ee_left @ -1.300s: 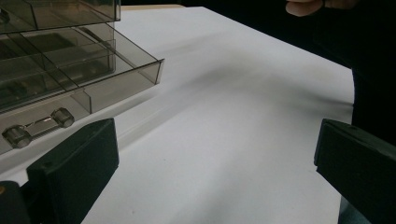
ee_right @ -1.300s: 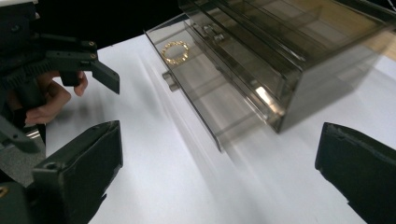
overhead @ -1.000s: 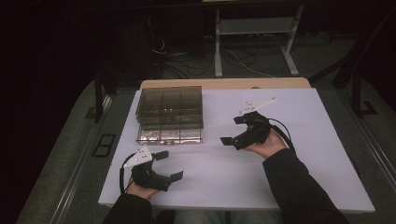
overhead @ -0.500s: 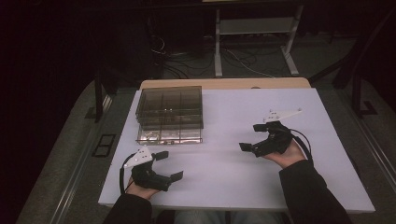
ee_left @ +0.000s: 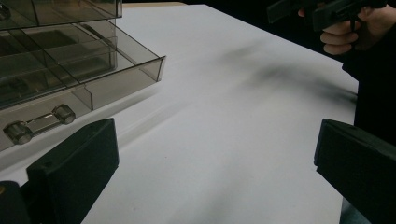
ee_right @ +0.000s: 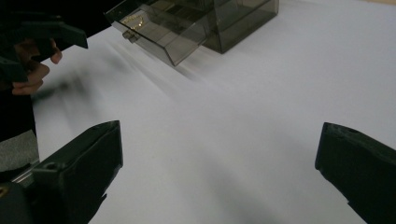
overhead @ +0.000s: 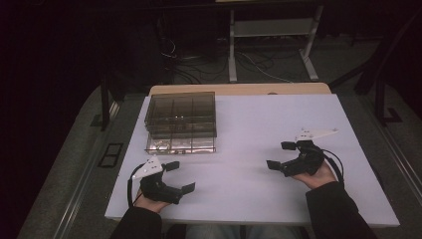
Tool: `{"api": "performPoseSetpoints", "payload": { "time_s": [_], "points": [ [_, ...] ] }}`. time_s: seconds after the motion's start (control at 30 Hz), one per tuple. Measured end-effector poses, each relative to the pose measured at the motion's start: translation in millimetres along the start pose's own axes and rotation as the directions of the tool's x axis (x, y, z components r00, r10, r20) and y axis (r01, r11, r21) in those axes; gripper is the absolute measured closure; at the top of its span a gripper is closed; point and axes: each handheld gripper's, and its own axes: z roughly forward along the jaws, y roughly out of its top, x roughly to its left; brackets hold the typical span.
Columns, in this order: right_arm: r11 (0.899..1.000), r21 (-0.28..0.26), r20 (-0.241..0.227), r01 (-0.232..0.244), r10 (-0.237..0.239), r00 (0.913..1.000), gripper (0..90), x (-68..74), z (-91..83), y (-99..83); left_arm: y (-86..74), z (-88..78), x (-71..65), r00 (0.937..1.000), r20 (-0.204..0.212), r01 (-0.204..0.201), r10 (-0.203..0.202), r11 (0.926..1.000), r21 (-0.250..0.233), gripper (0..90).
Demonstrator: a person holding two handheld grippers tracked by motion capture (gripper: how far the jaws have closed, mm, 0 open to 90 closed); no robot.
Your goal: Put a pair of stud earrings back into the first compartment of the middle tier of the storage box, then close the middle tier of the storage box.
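Drawer box (overhead: 181, 121) of smoky clear plastic sits at the tabletop's (overhead: 249, 194) far left with its bottom drawer (overhead: 181, 143) pulled out, handle facing the left tongs (overhead: 180, 178), jaws apart, while the right tongs (overhead: 280, 155), also gaping, rest well aside.

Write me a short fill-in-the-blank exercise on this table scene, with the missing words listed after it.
1. The bottom drawer of the smoky plastic drawer box is pulled ____.
2. Both the left gripper and the right gripper have their jaws ____.
3. The drawer box stands nearer the ____ gripper.
4. The white table carries the box at its ____ edge.

Missing words: out; open; left; far
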Motion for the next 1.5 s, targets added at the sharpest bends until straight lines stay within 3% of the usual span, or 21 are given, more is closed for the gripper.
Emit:
{"api": "performPoseSetpoints", "payload": {
  "time_s": [0.4, 1.1, 1.37, 1.5],
  "points": [
    [0.999, -0.018, 0.016, -0.045, 0.045, 0.9989, 0.2, -2.0, -15.8, -23.5, 0.3, -0.3, 0.1, 1.0, 0.0, -0.005, 0.005, 1.0, 0.002, 0.0],
    [0.996, -0.029, 0.07, -0.082, 0.083, 0.994, 0.2, -0.9, -38.1, -56.4, 0.0, 0.5, 1.1, 1.0, 0.001, 0.006, -0.006, 0.9999, 0.009, 0.0],
    [0.996, -0.008, 0.075, -0.086, 0.086, 0.9935, 0.2, -0.1, -40.0, -62.2, 4.1, 1.9, 1.4, 0.9999, 0.008, 0.006, -0.007, 0.9985, 0.055, 0.4],
    [0.996, -0.008, 0.079, -0.089, 0.09, 0.9928, 0.2, -0.8, -41.1, -64.1, 8.2, 1.8, 0.0, 0.9997, 0.022, 0.01, -0.012, 0.9971, 0.075, 7.0]
  ]
}}
